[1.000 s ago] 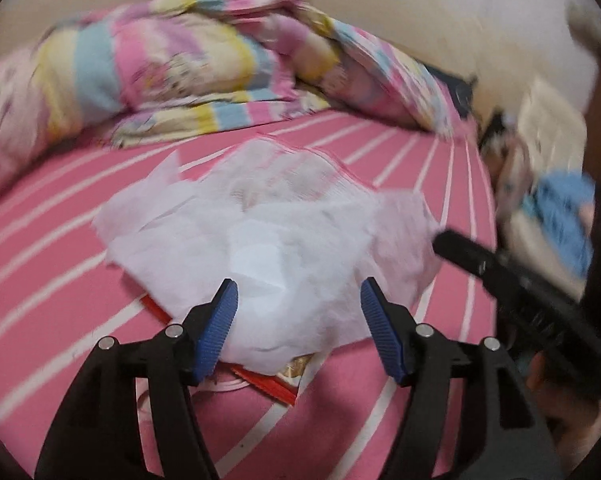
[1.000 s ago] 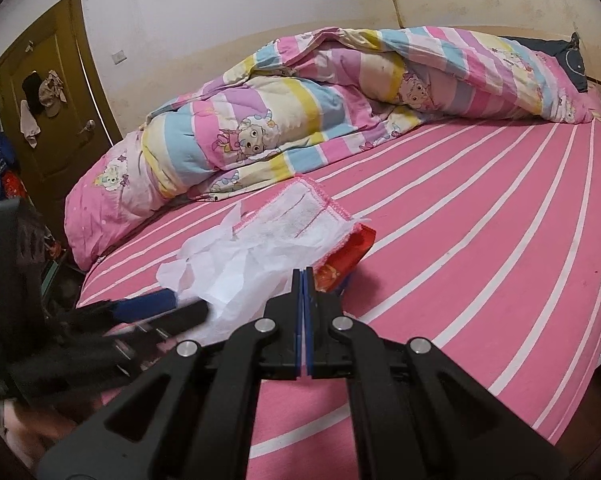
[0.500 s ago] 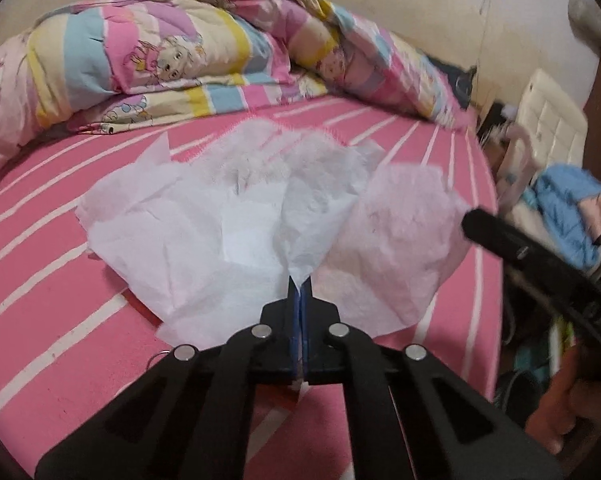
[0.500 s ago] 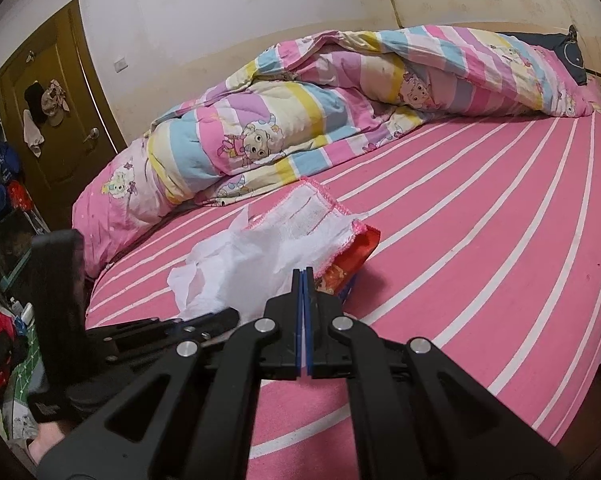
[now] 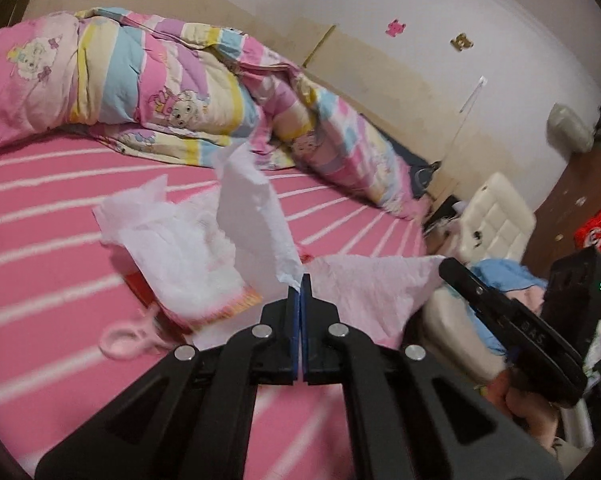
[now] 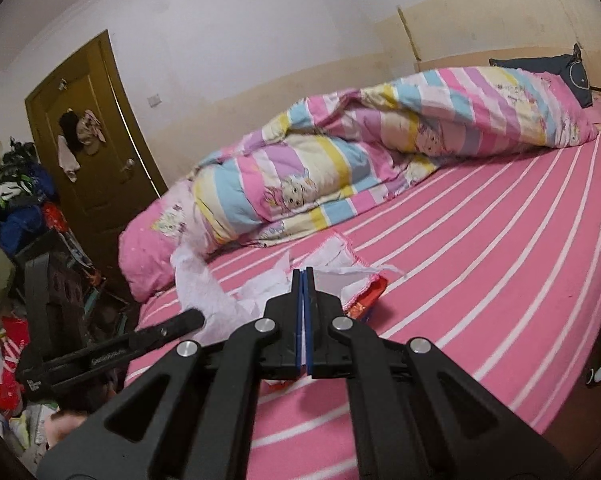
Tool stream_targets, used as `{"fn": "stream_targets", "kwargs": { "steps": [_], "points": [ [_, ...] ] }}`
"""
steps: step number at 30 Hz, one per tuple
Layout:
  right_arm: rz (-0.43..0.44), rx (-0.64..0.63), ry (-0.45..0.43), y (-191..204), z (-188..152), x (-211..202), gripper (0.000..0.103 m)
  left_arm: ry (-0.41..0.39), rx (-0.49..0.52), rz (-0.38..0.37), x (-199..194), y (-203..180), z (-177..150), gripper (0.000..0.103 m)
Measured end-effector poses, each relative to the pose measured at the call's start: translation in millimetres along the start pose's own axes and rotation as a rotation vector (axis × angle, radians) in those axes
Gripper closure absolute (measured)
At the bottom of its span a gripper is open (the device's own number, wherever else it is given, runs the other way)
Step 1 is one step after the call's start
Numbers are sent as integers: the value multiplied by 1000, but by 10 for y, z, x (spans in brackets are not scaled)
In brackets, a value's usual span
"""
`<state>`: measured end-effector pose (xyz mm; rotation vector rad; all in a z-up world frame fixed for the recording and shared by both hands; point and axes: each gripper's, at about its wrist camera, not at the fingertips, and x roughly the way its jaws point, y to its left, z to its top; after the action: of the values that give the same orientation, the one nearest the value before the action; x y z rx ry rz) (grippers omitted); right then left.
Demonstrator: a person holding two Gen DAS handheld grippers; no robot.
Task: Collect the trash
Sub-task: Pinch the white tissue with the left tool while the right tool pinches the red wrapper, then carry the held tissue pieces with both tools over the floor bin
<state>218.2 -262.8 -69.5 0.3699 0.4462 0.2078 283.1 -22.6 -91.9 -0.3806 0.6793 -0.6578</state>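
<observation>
My left gripper (image 5: 301, 280) is shut on a sheet of white tissue paper (image 5: 256, 216) and holds it lifted above the pink striped bed (image 5: 40, 264). More crumpled tissue (image 5: 180, 248) lies on the bed over a red snack wrapper (image 5: 140, 286). In the right wrist view the lifted tissue (image 6: 196, 284) hangs at the left, and the rest of the tissue (image 6: 332, 256) and the red wrapper (image 6: 364, 300) lie on the bed just beyond my right gripper (image 6: 303, 274), which is shut with nothing visible between its fingers. The left gripper (image 6: 180, 320) shows at the lower left.
A rolled striped duvet (image 6: 340, 168) lies along the far side of the bed. A pink ring-shaped object (image 5: 124, 340) lies near the wrapper. A white chair (image 5: 496, 228) and clothes stand past the bed's end. A brown door (image 6: 88, 140) and floor clutter (image 6: 24, 216) are at left.
The left gripper closed on the tissue and has lifted it up and back off the pile, uncovering the wrapper. The right gripper has stayed shut and risen a little.
</observation>
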Motion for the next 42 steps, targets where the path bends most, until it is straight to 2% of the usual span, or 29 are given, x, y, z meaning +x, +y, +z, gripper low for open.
{"fn": "stream_targets", "kwargs": {
  "steps": [4,8,13,18,23,29,35,42],
  "points": [
    [3,8,-14,-88,80,-480,102,21,20,-27,-186,-430,-176,103],
    [-21,9,-27,-216,67,-1054,102,45,-1,-92,-318,-852,-342,103],
    [-69,32,-39,-450,-84,-1756,102,98,2,-137,-354,-1373,-675,103],
    [-147,88,-52,-823,-377,-2460,102,188,6,-188,-267,-1858,-1062,103],
    [-246,146,-27,-1249,-712,-2890,102,303,11,-250,38,-2352,-1434,103],
    [-365,199,18,-1782,-1137,-3322,102,459,78,-281,479,-2909,-1908,103],
    [-485,287,42,-2325,-1519,-3630,102,626,98,-269,1044,-3210,-2454,103],
    [-589,366,109,-2859,-1960,-3671,102,798,121,-237,1700,-3326,-3140,103]
  ]
}}
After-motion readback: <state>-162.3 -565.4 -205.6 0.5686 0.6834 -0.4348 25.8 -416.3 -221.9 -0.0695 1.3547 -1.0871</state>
